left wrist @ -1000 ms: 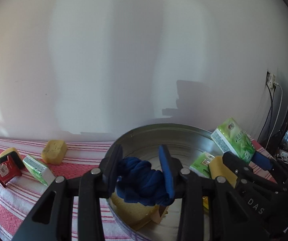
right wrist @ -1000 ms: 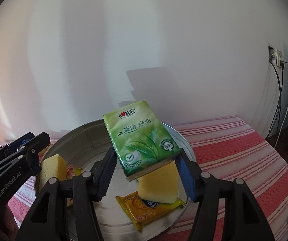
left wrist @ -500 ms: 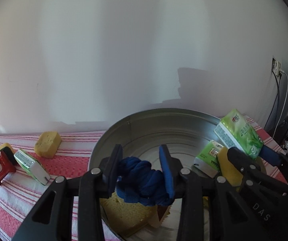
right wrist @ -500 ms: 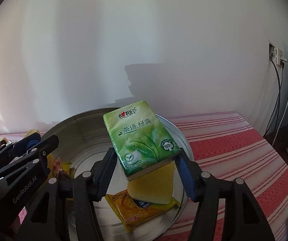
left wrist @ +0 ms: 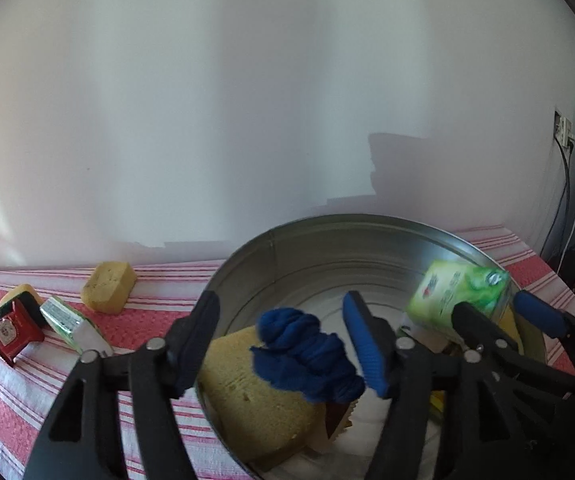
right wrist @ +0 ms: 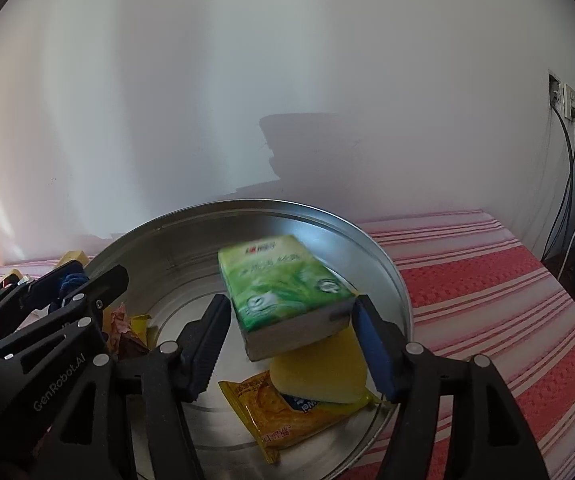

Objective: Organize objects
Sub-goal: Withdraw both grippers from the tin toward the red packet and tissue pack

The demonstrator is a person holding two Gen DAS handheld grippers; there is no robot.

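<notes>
Over the round metal basin (left wrist: 367, 224) on the striped cloth, the left gripper (left wrist: 287, 344) is opening its jaws around a bundle of blue fabric (left wrist: 307, 360), soft, light and limp, best pinched across its bunched middle, which now sags loose between the pads onto a yellow sponge (left wrist: 247, 392). To its right, the right gripper (right wrist: 287, 344) is opening too, its pads just clear of the green tissue pack (right wrist: 283, 292). That pack, light, squashy and slick-wrapped, best taken across its long sides, tilts above a yellow sponge (right wrist: 319, 372) and a snack packet (right wrist: 275, 412) in the basin.
</notes>
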